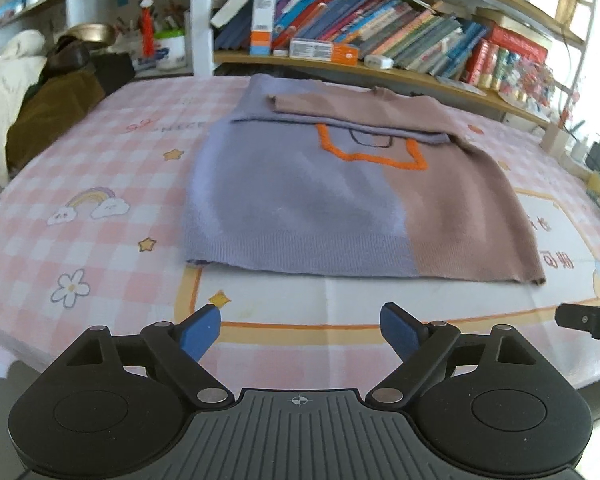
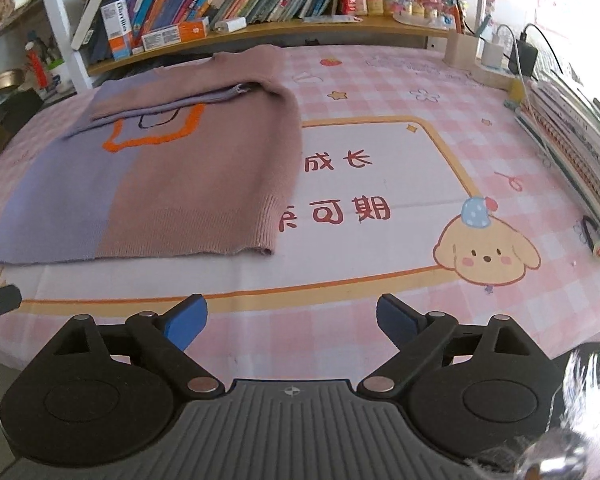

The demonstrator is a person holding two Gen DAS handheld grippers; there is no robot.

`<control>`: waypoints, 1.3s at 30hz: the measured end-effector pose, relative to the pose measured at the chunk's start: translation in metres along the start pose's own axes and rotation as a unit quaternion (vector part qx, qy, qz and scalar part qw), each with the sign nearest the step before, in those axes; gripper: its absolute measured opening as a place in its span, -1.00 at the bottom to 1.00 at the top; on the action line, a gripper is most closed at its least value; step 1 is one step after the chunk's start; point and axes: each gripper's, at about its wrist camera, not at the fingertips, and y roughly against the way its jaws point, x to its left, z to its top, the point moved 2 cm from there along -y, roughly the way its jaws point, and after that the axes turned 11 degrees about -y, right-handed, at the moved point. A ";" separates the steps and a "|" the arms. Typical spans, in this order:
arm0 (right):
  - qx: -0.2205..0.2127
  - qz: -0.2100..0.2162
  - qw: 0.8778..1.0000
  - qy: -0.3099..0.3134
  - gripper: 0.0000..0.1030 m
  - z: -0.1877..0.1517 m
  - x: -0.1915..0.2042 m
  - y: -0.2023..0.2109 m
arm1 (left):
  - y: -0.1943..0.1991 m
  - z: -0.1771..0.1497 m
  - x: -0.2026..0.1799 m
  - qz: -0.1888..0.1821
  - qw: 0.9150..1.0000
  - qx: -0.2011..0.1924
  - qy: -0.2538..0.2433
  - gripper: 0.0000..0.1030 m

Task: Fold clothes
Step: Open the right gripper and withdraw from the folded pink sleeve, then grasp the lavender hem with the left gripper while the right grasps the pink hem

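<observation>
Item: sweater (image 1: 340, 184), knit, half lilac and half brown, orange outline motif on the chest. Location: flat on the table (image 1: 100, 168), on a pink checked cloth, hem toward the near edge. Condition: both sleeves folded in across the upper body, brown over lilac; body not yet folded lengthwise.

Item: left gripper (image 1: 300, 334). State: jaws spread wide, nothing between them. Position: above the near table edge, short of the hem, roughly opposite the lilac half.

Item: right gripper (image 2: 291, 322). State: jaws likewise apart and empty. Position: near the same edge, to the right of the sweater's brown corner (image 2: 266, 250), not touching it.

Step in hand, as judged: taking hold of the hem to fold the body up toward the collar.

Handling notes:
- Each gripper should meet a hem corner, lilac for the left, brown for the right, and pinch both knit layers together.
- The right gripper needs to shift leftward to reach its corner.
- Lift both corners level and carry them evenly, so the fold line stays straight.
- Keep the lift low; a high pull could drag the tucked sleeves loose.
- Knit is thick and soft, so a firm, deep bite holds better than a tip pinch.

Background: bookshelf (image 1: 380, 32) behind the table.
</observation>
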 end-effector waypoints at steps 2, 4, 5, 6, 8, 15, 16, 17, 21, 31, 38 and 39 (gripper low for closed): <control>0.000 0.002 1.000 -0.010 0.78 0.003 0.000 -0.002 | -0.002 0.002 0.009 0.005 1.000 -0.003 0.013 0.74; 0.000 0.006 1.000 -0.017 0.77 0.007 0.000 -0.004 | -0.005 0.005 0.019 0.008 1.000 -0.004 0.024 0.74; 0.001 0.007 1.000 -0.020 0.77 0.009 0.001 -0.005 | -0.007 0.007 0.025 0.011 0.999 -0.004 0.030 0.74; 0.001 0.007 1.000 -0.024 0.77 0.011 0.001 -0.007 | -0.008 0.009 0.030 0.014 0.999 -0.004 0.034 0.74; 0.001 0.007 0.999 -0.032 0.77 0.015 0.003 -0.010 | -0.012 0.014 0.039 0.022 0.999 -0.006 0.040 0.74; 0.005 0.003 0.998 -0.066 0.73 0.033 0.002 -0.028 | -0.032 0.024 0.073 0.044 0.996 0.017 0.082 0.73; 0.006 0.002 0.998 -0.070 0.71 0.036 0.002 -0.030 | -0.036 0.025 0.077 0.042 0.995 0.020 0.088 0.73; 0.008 0.001 0.997 -0.073 0.69 0.039 0.003 -0.033 | -0.040 0.026 0.080 0.040 0.995 0.022 0.093 0.72; 0.013 -0.002 0.997 -0.079 0.37 0.047 0.007 -0.043 | -0.052 0.032 0.087 0.028 0.994 0.024 0.100 0.54; 0.022 -0.008 0.996 -0.082 -0.24 0.059 0.017 -0.061 | -0.079 0.047 0.094 0.033 0.995 0.033 0.086 -0.38; 0.010 0.041 0.997 -0.068 -0.81 0.071 0.040 -0.057 | -0.073 0.066 0.072 -0.020 0.999 -0.002 0.032 -0.88; 0.003 0.058 0.996 -0.064 -0.81 0.073 0.045 -0.054 | -0.072 0.070 0.068 -0.023 1.000 -0.007 0.017 -0.87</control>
